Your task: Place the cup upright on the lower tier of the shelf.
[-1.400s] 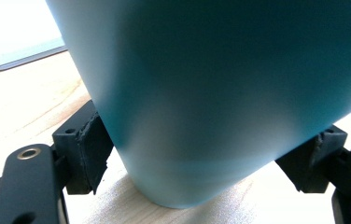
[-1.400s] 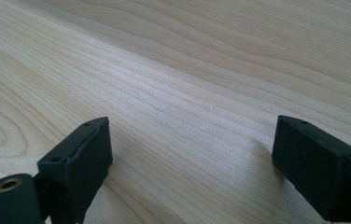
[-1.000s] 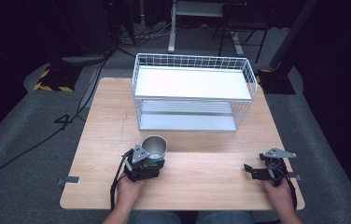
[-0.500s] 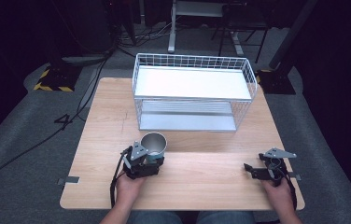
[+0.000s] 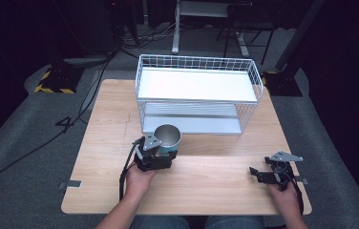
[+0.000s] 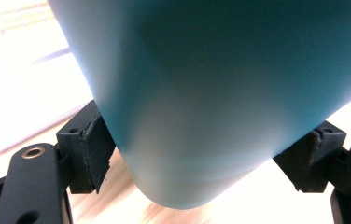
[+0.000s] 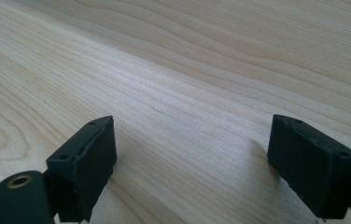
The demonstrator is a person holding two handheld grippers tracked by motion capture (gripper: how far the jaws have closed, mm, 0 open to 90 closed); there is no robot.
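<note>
A teal cup with a shiny metal inside is held upright at the table's front middle, just before the wire rack. My left gripper is shut on the cup's lower wall. In the left gripper view the teal cup looms close, and both pads press its sides, with its base slightly above the wood. My right gripper rests at the front right of the table, open and pointing left. In the right gripper view its jaws stand wide apart over bare wood.
A white wire rack with an upper and a lower shelf stands at the back middle of the wooden table. Dark floor with cables and a chair base lies beyond the table.
My left gripper has moved forward and a little right with the cup, closer to the rack. The right gripper has stayed put.
</note>
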